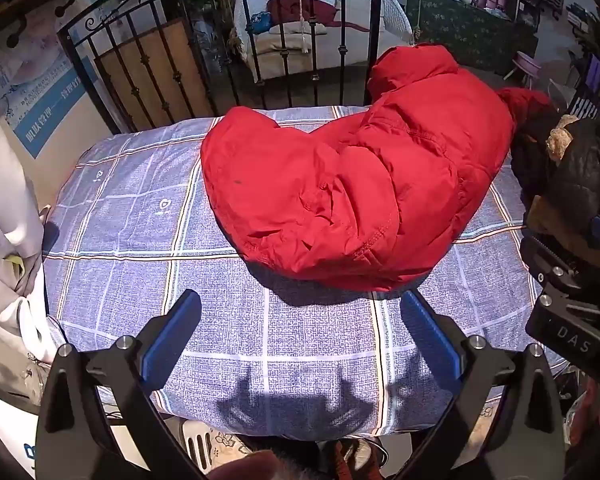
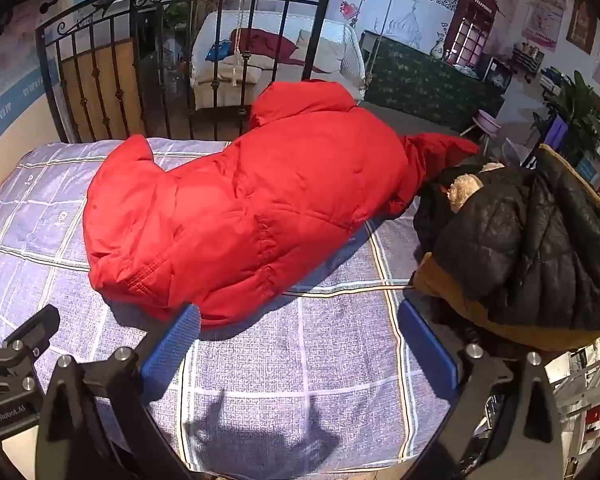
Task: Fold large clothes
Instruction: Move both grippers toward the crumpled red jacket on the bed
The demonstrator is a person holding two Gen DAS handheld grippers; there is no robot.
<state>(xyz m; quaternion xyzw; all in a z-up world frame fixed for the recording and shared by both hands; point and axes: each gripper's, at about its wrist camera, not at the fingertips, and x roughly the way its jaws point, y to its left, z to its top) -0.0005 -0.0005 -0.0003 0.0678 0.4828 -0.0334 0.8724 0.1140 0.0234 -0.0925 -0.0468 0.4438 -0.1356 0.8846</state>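
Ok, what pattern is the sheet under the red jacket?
Blue-grey sheet with a white and orange check grid; clearest in the left wrist view.

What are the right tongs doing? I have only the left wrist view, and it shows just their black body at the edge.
Observer: The right tongs are open and hold nothing, over the checked bedsheet.
Operator: How does the dark jacket lie?
Observer: The black jacket is heaped at the bed's right edge, with brown lining showing on its near side.
Operator: Does the red one reach it?
Observer: Yes. The red jacket stretches one sleeve up to it, and the sleeve's end is hidden.
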